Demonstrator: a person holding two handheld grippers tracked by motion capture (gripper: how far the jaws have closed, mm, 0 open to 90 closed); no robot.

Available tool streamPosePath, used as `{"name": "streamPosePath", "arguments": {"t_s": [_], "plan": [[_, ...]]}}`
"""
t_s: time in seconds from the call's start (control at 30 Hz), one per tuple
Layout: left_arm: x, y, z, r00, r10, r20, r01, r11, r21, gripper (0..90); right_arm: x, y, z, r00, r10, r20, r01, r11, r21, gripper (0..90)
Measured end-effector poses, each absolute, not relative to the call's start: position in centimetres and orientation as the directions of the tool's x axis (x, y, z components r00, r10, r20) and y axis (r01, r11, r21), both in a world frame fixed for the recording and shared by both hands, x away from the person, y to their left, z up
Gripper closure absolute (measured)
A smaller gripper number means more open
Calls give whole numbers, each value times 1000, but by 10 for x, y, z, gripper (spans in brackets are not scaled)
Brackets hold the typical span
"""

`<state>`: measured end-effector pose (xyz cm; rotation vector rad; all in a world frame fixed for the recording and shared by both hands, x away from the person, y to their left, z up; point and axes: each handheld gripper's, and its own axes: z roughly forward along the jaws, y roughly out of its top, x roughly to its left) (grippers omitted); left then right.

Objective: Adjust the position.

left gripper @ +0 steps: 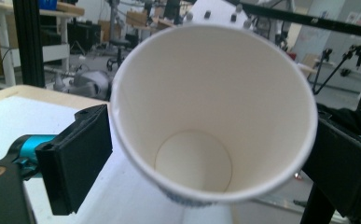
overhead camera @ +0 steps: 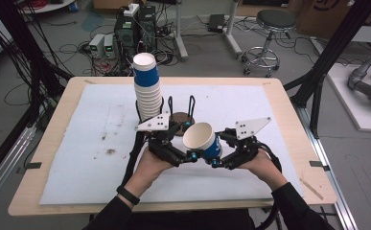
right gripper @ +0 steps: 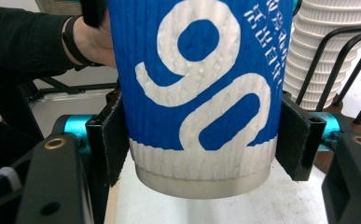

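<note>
Above the near middle of the worktop, between the two hands — one blue-and-white paper cup, held clear of the white mat. Orientation: tilted, its open mouth turned toward the left tool and its base toward the right tool; the long axis therefore runs roughly from one tool to the other, across the person. Right tool: clenched on the cup, its two pads pressed against opposite sides of the ribbed wall low down, just above the base, as the right gripper view shows. Left tool: released — in the left gripper view its jaws stand spread to either side of the cup's rim, the left pad just beside the rim; whether the right one touches it I cannot tell, and no squeeze shows in the round lip. Behind the left tool: a tall stack of like cups standing upright in a black wire holder, just beyond the held cup and to its left. Judgement: the left tool is nearer both rim and stack, so a handover would close across the rim end.
</note>
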<state>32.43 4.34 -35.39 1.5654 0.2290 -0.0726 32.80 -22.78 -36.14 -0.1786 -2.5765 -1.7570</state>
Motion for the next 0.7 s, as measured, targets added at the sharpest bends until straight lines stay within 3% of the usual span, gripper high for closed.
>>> {"name": "streamPosePath", "arguments": {"t_s": [0.1,0.23,0.37,0.5,0.7], "plan": [[325,41,-354,976,97,-193,192,18,981,87,327,-226,-362,-993,79,83,105,342,934,298],[324,41,-353,982,93,-167,166,20,986,201,328,-226,-364,-992,82,96,118,334,935,297],[325,41,-352,983,95,-154,156,-10,988,222,327,-226,-365,-992,93,87,113,340,934,293],[324,41,-346,987,121,-102,114,-101,988,236,324,-225,-363,-991,122,45,88,373,924,231],[319,36,-334,992,129,-15,45,-228,973,239,323,-217,-367,-991,129,43,92,399,912,226]]}}
